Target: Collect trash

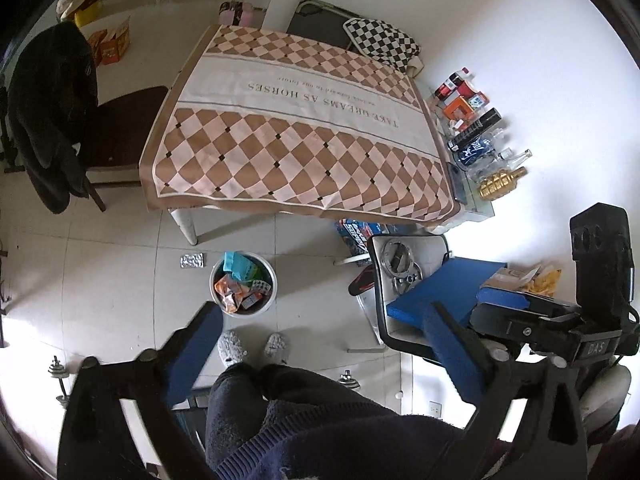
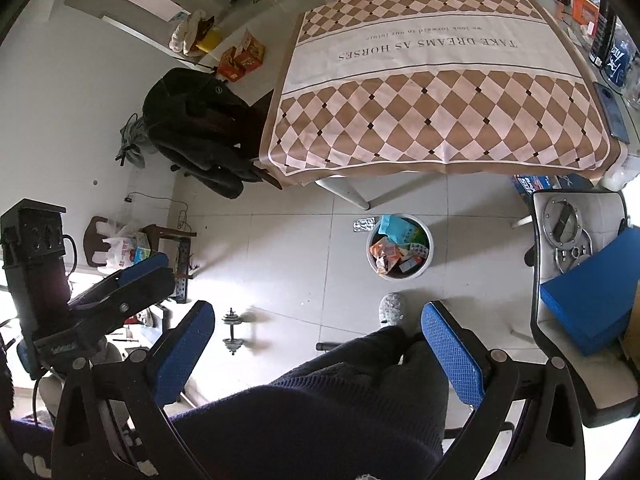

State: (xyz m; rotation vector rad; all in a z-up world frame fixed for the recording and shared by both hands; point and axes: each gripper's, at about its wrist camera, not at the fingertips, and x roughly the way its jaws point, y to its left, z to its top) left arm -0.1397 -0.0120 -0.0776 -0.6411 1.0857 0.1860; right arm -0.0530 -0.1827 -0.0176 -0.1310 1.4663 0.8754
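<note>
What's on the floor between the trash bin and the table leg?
A silver pill pack lies on the tiles there, right beside the bin's rim and short of the table leg. The right wrist view shows it best.

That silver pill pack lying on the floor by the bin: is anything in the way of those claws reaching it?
Nothing visible blocks it. The blister pack lies on bare tile beside the bin, apart from it, near the table leg. The left gripper and right gripper are open, empty, held high above.
</note>
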